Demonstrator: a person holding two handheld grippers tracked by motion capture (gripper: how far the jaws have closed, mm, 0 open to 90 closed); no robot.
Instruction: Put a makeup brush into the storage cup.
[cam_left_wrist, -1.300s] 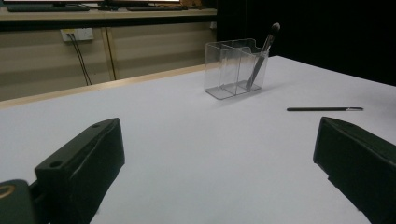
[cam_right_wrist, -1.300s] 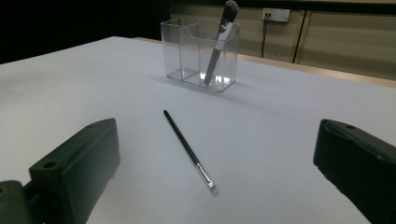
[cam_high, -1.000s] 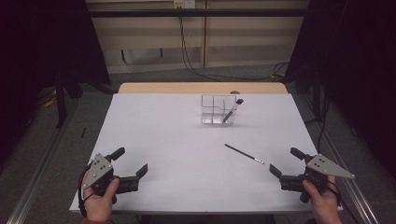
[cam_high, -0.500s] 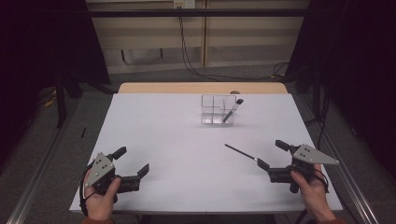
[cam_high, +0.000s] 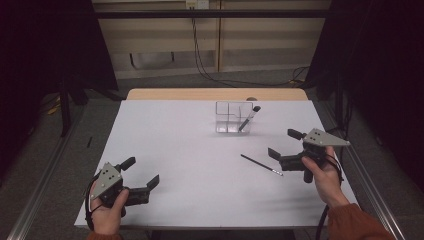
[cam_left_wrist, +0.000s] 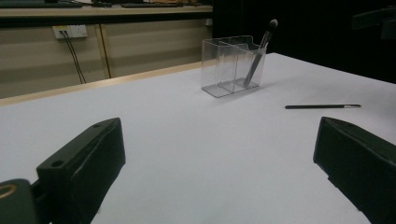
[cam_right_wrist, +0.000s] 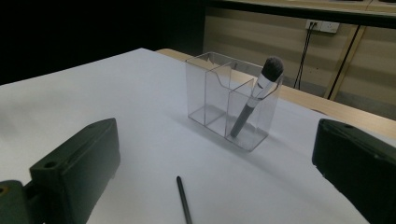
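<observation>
- No words, numbers or signs can be read in any of the pictures.
- The clear holder (cam_high: 234, 117) has no label to read.
- The thin black stick (cam_high: 261, 164) on the worktop (cam_high: 190, 150) has no print that can be made out.
- The grey plates on the tongs show no letters.
</observation>
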